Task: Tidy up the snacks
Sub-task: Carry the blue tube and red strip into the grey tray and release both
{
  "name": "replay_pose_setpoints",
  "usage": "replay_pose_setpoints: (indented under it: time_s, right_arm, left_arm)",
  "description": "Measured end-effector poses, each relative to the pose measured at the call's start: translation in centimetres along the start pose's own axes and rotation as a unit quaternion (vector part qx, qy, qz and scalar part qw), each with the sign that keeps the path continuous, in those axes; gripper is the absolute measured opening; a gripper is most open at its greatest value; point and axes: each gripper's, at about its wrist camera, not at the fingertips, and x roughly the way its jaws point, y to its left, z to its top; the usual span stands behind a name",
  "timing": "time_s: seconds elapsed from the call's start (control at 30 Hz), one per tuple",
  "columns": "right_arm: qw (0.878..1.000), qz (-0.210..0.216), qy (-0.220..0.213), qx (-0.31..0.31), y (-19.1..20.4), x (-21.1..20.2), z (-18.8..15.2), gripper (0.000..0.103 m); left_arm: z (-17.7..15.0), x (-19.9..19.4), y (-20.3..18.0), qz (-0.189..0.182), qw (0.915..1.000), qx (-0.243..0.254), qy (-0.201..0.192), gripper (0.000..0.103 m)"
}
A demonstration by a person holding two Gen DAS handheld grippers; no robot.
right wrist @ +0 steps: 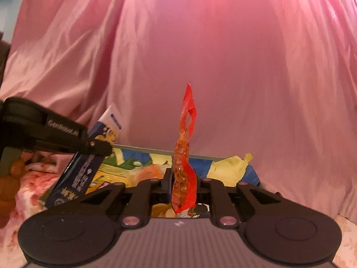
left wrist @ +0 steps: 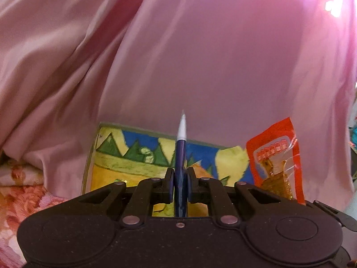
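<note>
While both hands are up over the painted box, each tool is clenched on one packet. The left tool (left wrist: 180, 178) grips a blue snack packet (left wrist: 180, 156) edge-on, so from its own camera the packet is only a thin blue blade with a white top. The right tool (right wrist: 183, 185) pinches a red snack pouch (right wrist: 186, 172) low down, its clear window showing amber pieces inside and its red top flopping upward.

Both packets look light and thin. The blue one appears fairly stiff and flat, and should sit steady when held across its middle. The red pouch is soft, crinkly film, likely slippery, and its contents may crack under hard squeezing; a hold on the sealed edge seems safer than on the filled part.

Only the right wrist view shows the blue packet's printed face and the left tool (right wrist: 98, 147) from the side, clamped around its middle. Only the left wrist view shows the red pouch (left wrist: 276, 158) face-on. Both show the painted box (left wrist: 133, 156) against a pink curtain (left wrist: 200, 55).
</note>
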Motion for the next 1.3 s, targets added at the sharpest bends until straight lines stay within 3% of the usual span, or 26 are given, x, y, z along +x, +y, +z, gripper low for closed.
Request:
replay_pose_setpoints:
  time_s: [0.2, 0.43, 0.57, 0.67, 0.8, 1.0, 1.3]
  right_arm:
    - [0.999, -0.012, 0.033, 0.007, -0.5, 3.3, -1.2, 0.016]
    - [0.999, -0.014, 0.049, 0.001, -0.3, 4.2, -3.0, 0.017]
    - [0.998, -0.013, 0.056, 0.005, -0.4, 4.4, -2.8, 0.019]
    - [0.998, -0.016, 0.059, 0.017, -0.9, 4.4, -2.7, 0.025]
    - [0.998, -0.019, 0.056, 0.018, -0.9, 3.7, -2.5, 0.049]
    - [0.999, -0.015, 0.034, 0.02, -1.0, 1.7, -1.5, 0.076]
    - [0.999, -0.009, -0.032, 0.016, 0.2, -3.3, 0.0, 0.103]
  left_arm:
    - [-1.2, 1.6, 0.9, 0.007, 0.9999, 0.007, 0.012, 0.012]
    - [-1.9, 2.0, 1.0, 0.013, 0.9996, 0.023, 0.011, 0.015]
    - [-2.1, 1.9, 1.2, 0.021, 0.9995, 0.018, 0.016, 0.026]
    - [-2.0, 1.7, 1.2, 0.026, 0.9993, 0.016, 0.02, 0.045]
    - [-1.6, 0.4, 1.3, 0.03, 0.9995, 0.008, 0.006, 0.069]
    - [-1.0, -2.1, 0.8, 0.034, 0.9991, 0.007, -0.025, 0.089]
    - [-0.7, -7.6, 0.3, 0.038, 0.9965, 0.015, -0.073, 0.102]
